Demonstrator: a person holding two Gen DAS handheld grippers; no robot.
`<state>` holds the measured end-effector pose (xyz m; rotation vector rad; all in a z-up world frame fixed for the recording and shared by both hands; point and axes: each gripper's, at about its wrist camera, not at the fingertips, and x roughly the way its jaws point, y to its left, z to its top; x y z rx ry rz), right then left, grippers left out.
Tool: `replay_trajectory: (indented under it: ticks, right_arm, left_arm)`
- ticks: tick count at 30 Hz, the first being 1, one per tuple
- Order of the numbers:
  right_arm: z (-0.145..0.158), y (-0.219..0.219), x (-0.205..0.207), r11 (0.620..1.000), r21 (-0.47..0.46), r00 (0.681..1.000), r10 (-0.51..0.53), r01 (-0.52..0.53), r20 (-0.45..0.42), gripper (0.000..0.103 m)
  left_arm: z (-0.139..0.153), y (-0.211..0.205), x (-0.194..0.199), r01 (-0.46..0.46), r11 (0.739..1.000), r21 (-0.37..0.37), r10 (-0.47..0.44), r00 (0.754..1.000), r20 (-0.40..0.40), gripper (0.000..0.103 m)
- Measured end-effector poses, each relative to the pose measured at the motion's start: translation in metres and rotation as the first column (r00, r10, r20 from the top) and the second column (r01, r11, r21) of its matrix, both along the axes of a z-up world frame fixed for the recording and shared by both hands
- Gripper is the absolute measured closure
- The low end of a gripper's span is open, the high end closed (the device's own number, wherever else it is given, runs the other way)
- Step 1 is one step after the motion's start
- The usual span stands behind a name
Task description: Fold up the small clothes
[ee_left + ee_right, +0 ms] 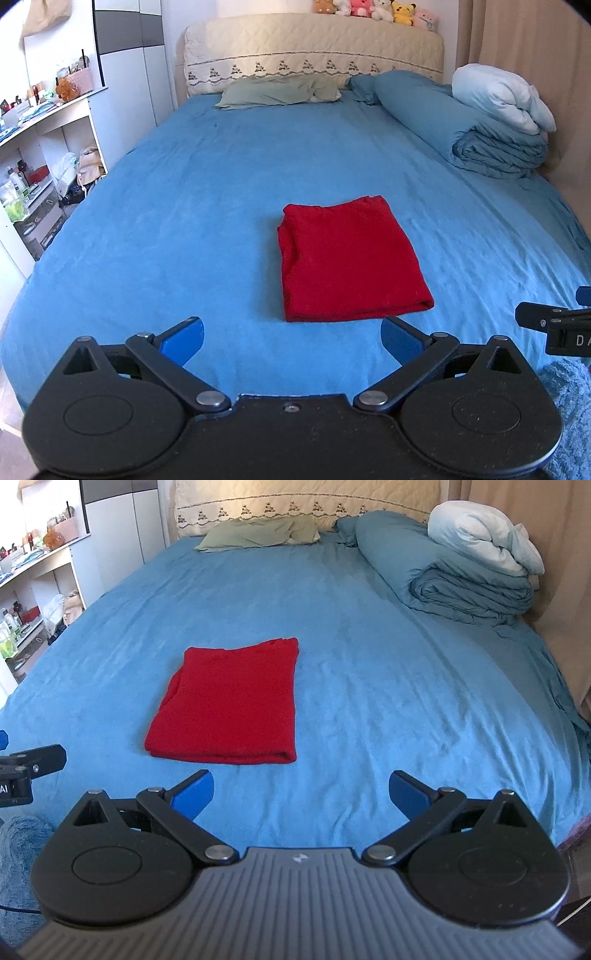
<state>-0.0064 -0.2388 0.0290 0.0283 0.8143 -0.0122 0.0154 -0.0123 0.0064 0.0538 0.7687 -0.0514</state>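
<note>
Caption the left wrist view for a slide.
Open left gripper hovers before a folded red garment on the blue bed.

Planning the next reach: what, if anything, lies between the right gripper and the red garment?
Nothing visible. Only bare blue bedsheet separates the open right gripper from the folded red garment.

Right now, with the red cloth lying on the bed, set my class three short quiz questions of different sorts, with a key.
1. True or false: the red cloth is folded and lies flat on the bed.
2. Which is gripping the cloth? A) left gripper B) right gripper C) neither
3. Fill in: both grippers are ____.

Key: 1 true; 2 C; 3 open
</note>
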Motion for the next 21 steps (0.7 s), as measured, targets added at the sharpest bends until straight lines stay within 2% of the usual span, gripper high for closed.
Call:
replay_trajectory:
  ticks: [21]
  right_arm:
    - [0.0033,0.0025,0.0024,1.000,-0.006,1.000,-0.006,0.006,0.004,0.000]
  left_arm:
    - [0.0003,0.0043,-0.0036,-0.004,1.000,0.005,0.004,1.000,0.026,0.000]
